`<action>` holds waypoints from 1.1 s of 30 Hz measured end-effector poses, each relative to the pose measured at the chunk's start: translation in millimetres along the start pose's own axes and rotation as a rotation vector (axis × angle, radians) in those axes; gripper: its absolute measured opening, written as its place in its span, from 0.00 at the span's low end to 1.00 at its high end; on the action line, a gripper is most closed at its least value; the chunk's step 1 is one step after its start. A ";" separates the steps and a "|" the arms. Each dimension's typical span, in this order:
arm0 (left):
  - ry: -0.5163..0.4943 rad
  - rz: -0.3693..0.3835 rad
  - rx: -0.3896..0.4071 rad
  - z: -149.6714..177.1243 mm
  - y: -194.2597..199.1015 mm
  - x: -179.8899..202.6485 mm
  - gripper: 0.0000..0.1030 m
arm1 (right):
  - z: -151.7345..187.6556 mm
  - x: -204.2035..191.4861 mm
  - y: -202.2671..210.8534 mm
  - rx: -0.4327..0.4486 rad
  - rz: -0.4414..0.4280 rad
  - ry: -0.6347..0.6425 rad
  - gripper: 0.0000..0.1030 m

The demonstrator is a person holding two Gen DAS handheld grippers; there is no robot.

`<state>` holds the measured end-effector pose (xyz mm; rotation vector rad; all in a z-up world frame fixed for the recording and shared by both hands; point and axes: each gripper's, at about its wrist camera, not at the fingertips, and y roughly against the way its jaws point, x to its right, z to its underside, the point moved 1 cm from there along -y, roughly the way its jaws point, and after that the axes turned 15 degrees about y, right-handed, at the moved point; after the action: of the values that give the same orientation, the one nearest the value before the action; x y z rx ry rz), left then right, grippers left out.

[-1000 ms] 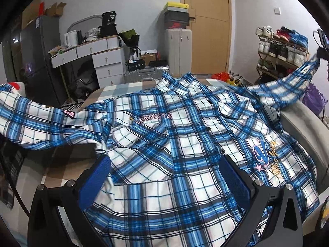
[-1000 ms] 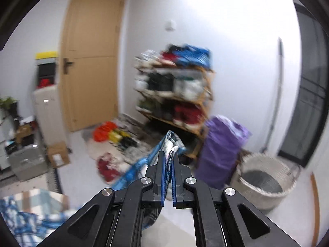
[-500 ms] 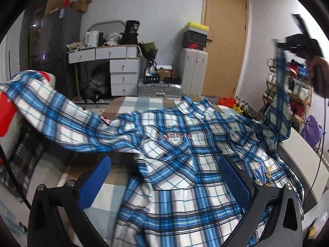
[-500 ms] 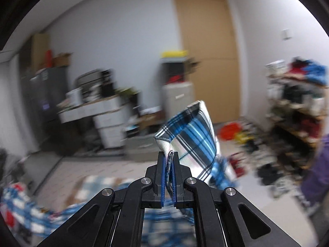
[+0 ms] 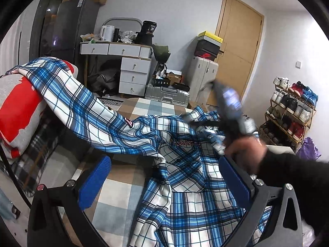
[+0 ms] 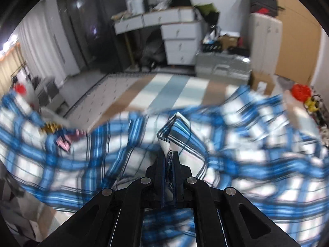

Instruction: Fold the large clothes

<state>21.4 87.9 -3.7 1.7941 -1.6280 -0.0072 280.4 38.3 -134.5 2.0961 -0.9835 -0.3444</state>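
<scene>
Right gripper is pinching the cuff edge of the blue-and-white plaid cotton shirt. Left gripper stands spread above the shirt's side edge, with bare checkered table beside it

Home bedroom, shoe rack, drawers, fridge

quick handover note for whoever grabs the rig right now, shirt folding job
Right gripper: jaws shut on the cuff end of a sleeve of the blue and white plaid shirt, carried in over the shirt body.
Left gripper: jaws open, empty, above the shirt's lower part.
Shirt: spread on the checked bed cover; other sleeve draped over the red and grey cushion.
Done: one sleeve brought inward.
Left: lay it down, fold the other sleeve, fold the body.
</scene>
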 end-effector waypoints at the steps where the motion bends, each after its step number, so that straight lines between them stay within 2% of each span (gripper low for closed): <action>1: 0.003 0.003 -0.001 -1.1 -0.1 -1.2 0.99 | 3.6 -6.7 -10.6 -0.017 -0.016 0.001 0.05; 4: 0.004 0.015 -0.006 0.1 -1.6 -1.3 0.99 | 18.5 -25.3 -37.6 -0.060 -0.070 -0.024 0.11; 5: 0.005 0.017 -0.005 -1.1 -0.1 -3.2 0.99 | 23.4 -30.0 -43.3 -0.074 -0.099 -0.041 0.20; 6: 0.007 0.021 -0.006 -1.8 0.2 -4.0 0.99 | 28.5 -32.1 -47.7 -0.098 -0.147 -0.054 0.44; 7: 0.010 0.026 -0.007 -1.0 1.9 -6.0 0.99 | 34.5 -34.6 -50.0 -0.123 -0.211 -0.070 0.52; 9: 0.018 0.035 -0.003 -1.2 4.6 -7.4 0.99 | 41.6 -32.0 -30.5 -0.060 -0.278 -0.091 0.71; 11: 0.018 0.040 0.007 -2.1 7.0 -8.6 0.99 | 48.9 -25.1 -6.9 -0.026 -0.354 -0.119 0.82; 12: 0.019 0.040 0.011 -2.6 8.2 -9.0 0.99 | 52.9 -20.2 6.9 0.006 -0.379 -0.134 0.82; 13: 0.019 0.040 0.012 -2.5 8.3 -8.9 0.99 | 60.5 -9.4 28.6 0.055 -0.388 -0.153 0.85; 15: 0.024 0.042 0.005 -2.1 7.5 -9.8 0.99 | 67.0 16.1 54.1 0.091 -0.351 -0.188 0.98; 19: 0.015 0.032 0.001 1.0 4.6 -6.1 0.99 | 98.5 89.6 94.3 0.121 -0.170 -0.337 1.00; 21: 0.004 0.025 0.003 3.2 4.0 -4.2 0.99 | 114.1 132.9 101.6 0.059 -0.020 -0.384 1.00; 24: -0.005 -0.003 0.014 5.6 1.2 -2.4 0.99 | 143.7 179.1 100.7 -0.042 0.114 -0.430 1.00; 27: -0.011 -0.020 0.015 5.8 -2.5 -2.5 0.99 | 173.5 210.5 99.6 -0.092 0.143 -0.480 1.00; 30: -0.021 -0.035 0.023 5.4 -3.1 -2.4 0.99 | 195.1 222.0 93.3 -0.139 0.059 -0.528 1.00; 31: -0.027 -0.040 0.027 4.9 -2.9 -2.3 0.99 | 194.5 219.3 96.0 -0.119 0.073 -0.499 1.00; 33: -0.039 -0.045 0.039 4.6 -2.2 -0.9 0.99 | 196.7 219.6 96.4 -0.122 0.046 -0.510 1.00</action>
<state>21.1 86.3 -8.6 1.8704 -1.6249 -0.0312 271.6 -269.1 -174.9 1.9067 -1.2611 -0.9234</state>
